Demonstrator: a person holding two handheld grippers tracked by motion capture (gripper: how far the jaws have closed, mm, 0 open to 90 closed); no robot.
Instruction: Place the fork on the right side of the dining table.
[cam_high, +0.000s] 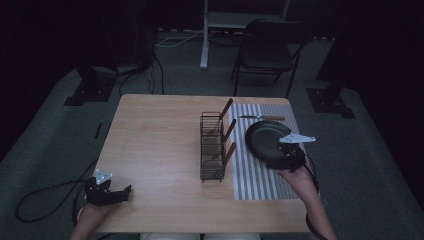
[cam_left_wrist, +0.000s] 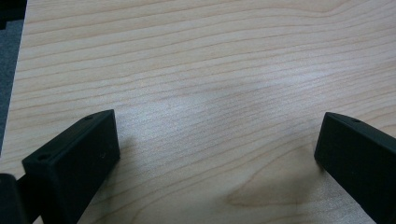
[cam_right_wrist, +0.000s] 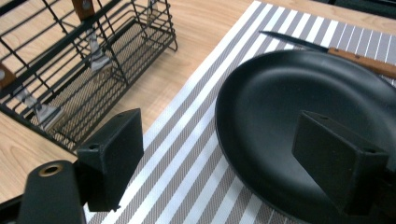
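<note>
A black plate (cam_high: 265, 137) (cam_right_wrist: 299, 93) lies on a grey-and-white striped placemat (cam_high: 255, 180) (cam_right_wrist: 187, 149) at the table's right. My right gripper (cam_high: 280, 156) (cam_right_wrist: 219, 121) is open at the plate's near rim, one jaw above the dish and the other above the mat. Nothing is held in it. A wooden-handled knife (cam_high: 262, 118) (cam_right_wrist: 355, 58) lies on the mat just beyond the plate. My left gripper (cam_high: 125, 191) (cam_left_wrist: 217, 126) rests low over bare wood at the front left corner, open and holding nothing.
A black wire rack (cam_high: 211, 147) (cam_right_wrist: 93, 60) stands mid-table just left of the mat, with three wooden-handled utensils upright in it. The wooden table (cam_high: 160, 145) has bare space left of the rack. A folding chair (cam_high: 265, 47) stands on the floor beyond.
</note>
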